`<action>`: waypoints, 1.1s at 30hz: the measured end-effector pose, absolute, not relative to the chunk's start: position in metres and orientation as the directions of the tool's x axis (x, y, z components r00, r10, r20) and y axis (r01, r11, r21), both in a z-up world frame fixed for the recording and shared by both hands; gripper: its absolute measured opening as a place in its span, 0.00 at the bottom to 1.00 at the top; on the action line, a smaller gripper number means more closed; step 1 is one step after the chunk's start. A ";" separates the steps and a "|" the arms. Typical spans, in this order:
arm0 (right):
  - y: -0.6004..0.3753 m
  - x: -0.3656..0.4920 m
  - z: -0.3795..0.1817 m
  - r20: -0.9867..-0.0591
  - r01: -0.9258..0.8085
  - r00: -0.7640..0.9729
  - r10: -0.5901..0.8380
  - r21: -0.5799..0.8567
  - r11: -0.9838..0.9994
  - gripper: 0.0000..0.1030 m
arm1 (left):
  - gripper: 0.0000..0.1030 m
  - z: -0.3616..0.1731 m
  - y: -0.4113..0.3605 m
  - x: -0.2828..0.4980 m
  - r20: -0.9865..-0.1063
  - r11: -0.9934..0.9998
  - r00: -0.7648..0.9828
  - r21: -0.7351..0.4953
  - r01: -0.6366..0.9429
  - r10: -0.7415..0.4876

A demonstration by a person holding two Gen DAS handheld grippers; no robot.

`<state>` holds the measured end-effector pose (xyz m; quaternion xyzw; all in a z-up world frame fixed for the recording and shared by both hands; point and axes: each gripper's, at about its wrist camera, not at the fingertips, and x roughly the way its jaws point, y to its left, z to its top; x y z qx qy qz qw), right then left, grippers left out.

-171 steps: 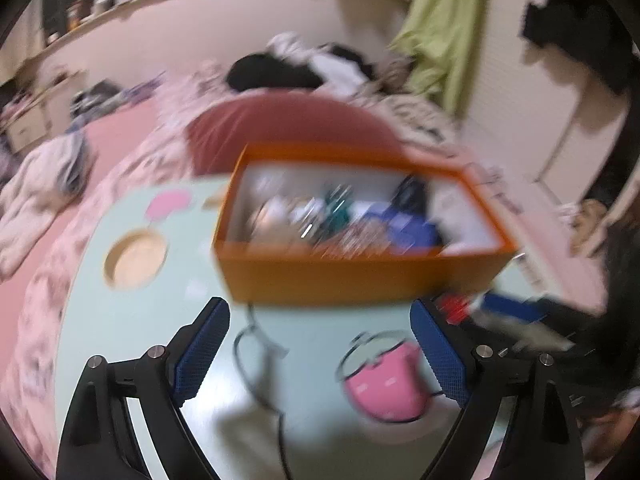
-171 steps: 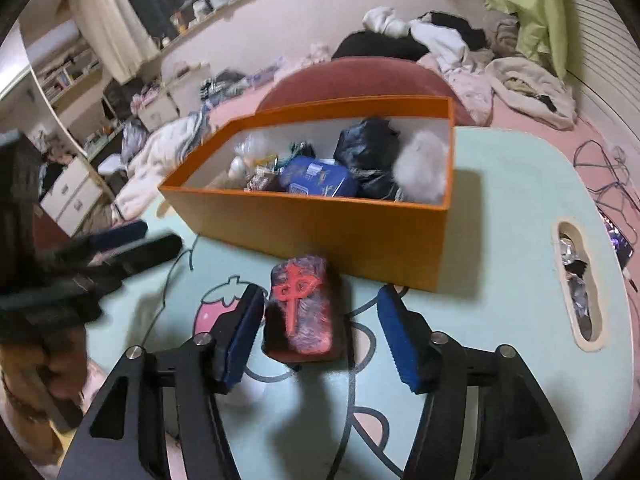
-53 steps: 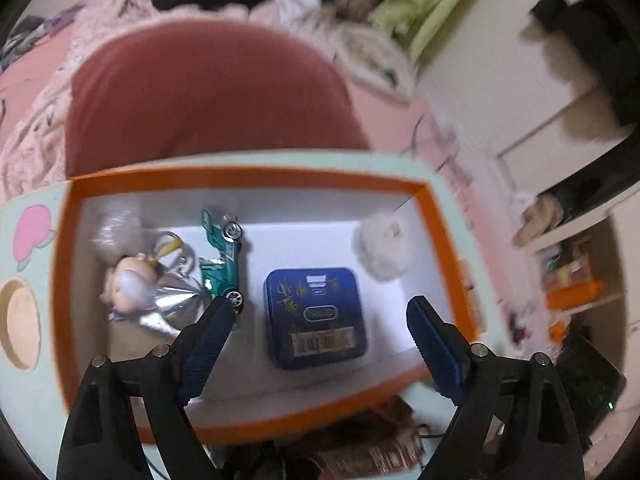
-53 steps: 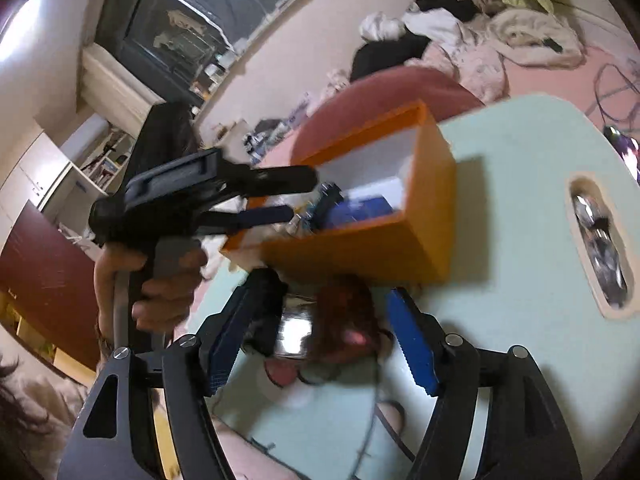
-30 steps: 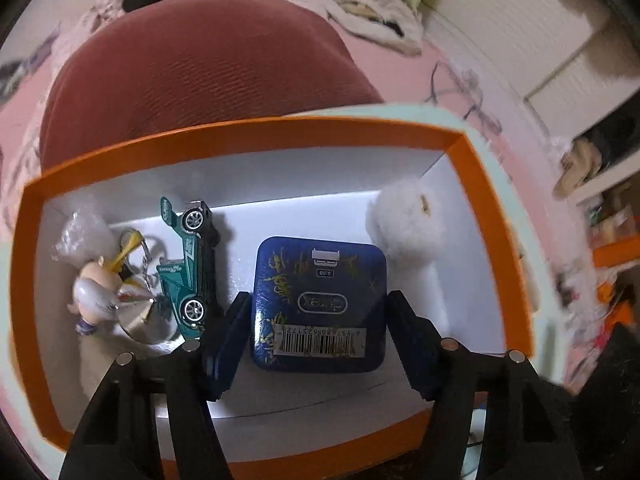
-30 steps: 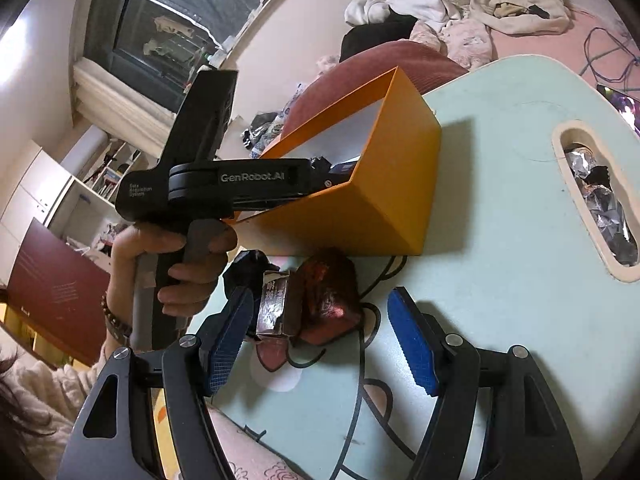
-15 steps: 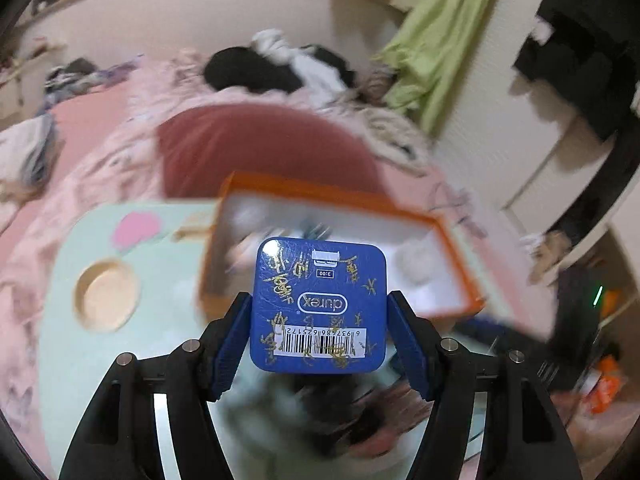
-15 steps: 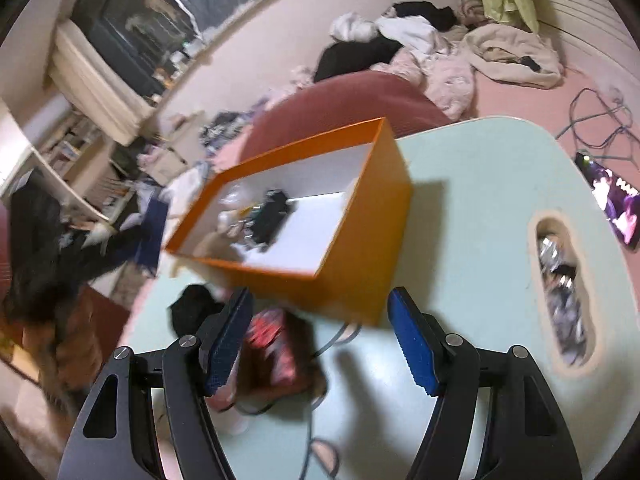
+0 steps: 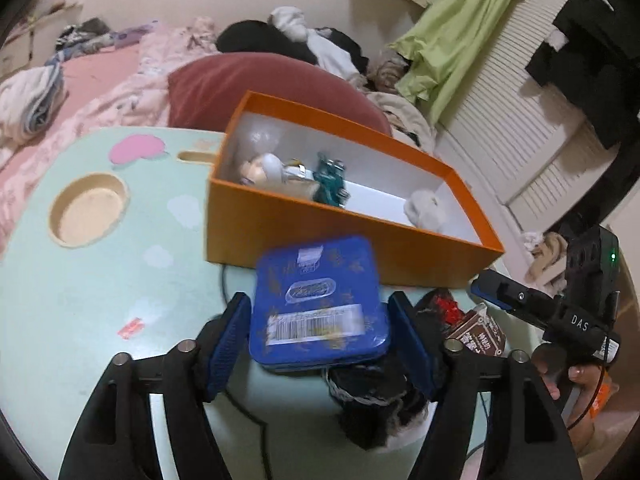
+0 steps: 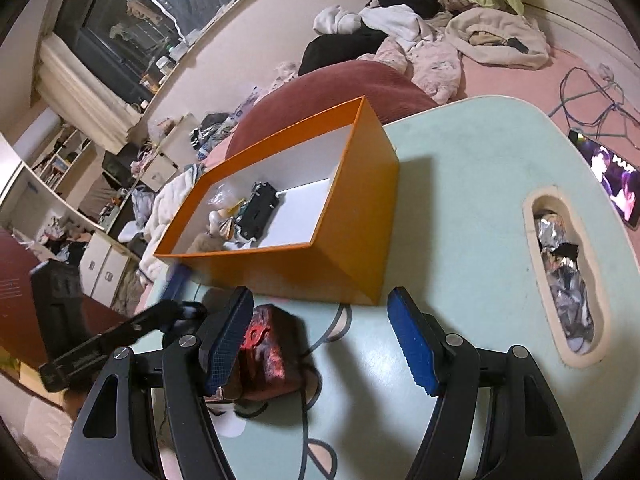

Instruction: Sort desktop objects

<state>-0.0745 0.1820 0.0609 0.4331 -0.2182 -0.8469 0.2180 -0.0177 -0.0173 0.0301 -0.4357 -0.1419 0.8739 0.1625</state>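
A blue tin [image 9: 318,304] lies between the fingers of my left gripper [image 9: 320,340], just in front of the orange box [image 9: 320,236]. The jaws are opening and the tin looks blurred and loose, over a black cloth [image 9: 376,396]. The box holds a green toy car [image 9: 330,184], a doll keychain [image 9: 260,166] and a white pompom [image 9: 426,210]. My right gripper [image 10: 320,344] stands open over bare table beside the orange box [image 10: 320,272]. A dark fuzzy block with a red mark [image 10: 272,356] lies by its left finger.
The mint table [image 9: 80,300] has a round recess [image 9: 90,210] at the left and a long slot [image 10: 536,216] with foil scraps at the right. A brown carton [image 9: 478,330] and a black cable lie near the cloth. A phone [image 10: 612,176] glows beyond the table edge.
My left gripper lifted the blue tin out of the box and drew it back over the table in front. Its jaws now stand wider and the tin has dropped lower between them.
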 end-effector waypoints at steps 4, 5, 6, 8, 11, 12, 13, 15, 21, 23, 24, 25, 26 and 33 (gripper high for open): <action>0.179 -0.068 0.069 -0.606 0.220 -0.545 -0.580 0.564 -0.796 0.68 | 0.83 0.032 -0.006 -0.007 -0.681 -0.898 -0.587 -0.367 -0.245 0.438; 0.178 -0.065 0.072 -0.596 0.237 -0.550 -0.585 0.560 -0.794 0.68 | 0.84 0.033 -0.006 -0.005 -0.675 -0.902 -0.600 -0.354 -0.248 0.430; 0.174 -0.062 0.076 -0.588 0.258 -0.554 -0.590 0.552 -0.793 0.68 | 0.85 0.035 -0.007 -0.002 -0.667 -0.908 -0.617 -0.342 -0.243 0.417; 0.167 -0.057 0.083 -0.574 0.301 -0.558 -0.600 0.534 -0.790 0.68 | 0.89 0.036 -0.012 0.003 -0.661 -0.913 -0.633 -0.339 -0.229 0.404; 0.155 -0.052 0.099 -0.528 0.396 -0.544 -0.653 0.525 -0.754 0.68 | 0.89 0.035 -0.017 0.010 -0.682 -0.921 -0.619 -0.317 -0.228 0.389; 0.150 -0.053 0.105 -0.512 0.433 -0.533 -0.674 0.519 -0.737 0.68 | 0.89 0.034 -0.018 0.013 -0.690 -0.925 -0.616 -0.302 -0.232 0.380; 0.147 -0.055 0.109 -0.506 0.451 -0.530 -0.680 0.511 -0.732 0.68 | 0.89 0.034 -0.017 0.017 -0.697 -0.929 -0.614 -0.283 -0.239 0.370; 0.140 -0.067 0.119 -0.489 0.475 -0.523 -0.698 0.514 -0.715 0.68 | 0.90 0.030 -0.015 0.023 -0.720 -0.939 -0.605 -0.224 -0.262 0.341; 0.111 -0.136 0.123 -0.618 0.352 -0.493 -0.612 0.502 -0.790 0.49 | 1.00 0.016 -0.008 0.025 -0.747 -0.949 -0.590 -0.187 -0.254 0.305; 0.098 -0.156 0.117 -0.692 0.305 -0.464 -0.553 0.462 -0.833 0.44 | 1.00 0.016 -0.010 0.026 -0.746 -0.949 -0.591 -0.193 -0.251 0.308; 0.089 -0.167 0.112 -0.714 0.287 -0.444 -0.541 0.459 -0.841 0.43 | 1.00 0.016 -0.010 0.026 -0.745 -0.948 -0.592 -0.194 -0.251 0.309; 0.082 -0.174 0.109 -0.728 0.277 -0.428 -0.536 0.459 -0.844 0.43 | 1.00 0.017 -0.011 0.026 -0.743 -0.948 -0.593 -0.196 -0.251 0.311; 0.072 -0.182 0.105 -0.752 0.265 -0.403 -0.521 0.449 -0.853 0.44 | 1.00 0.018 -0.012 0.026 -0.741 -0.948 -0.594 -0.198 -0.251 0.312; 0.037 -0.207 0.060 -0.892 0.189 -0.246 -0.380 0.341 -0.921 0.40 | 1.00 0.020 -0.014 0.029 -0.733 -0.947 -0.601 -0.214 -0.241 0.319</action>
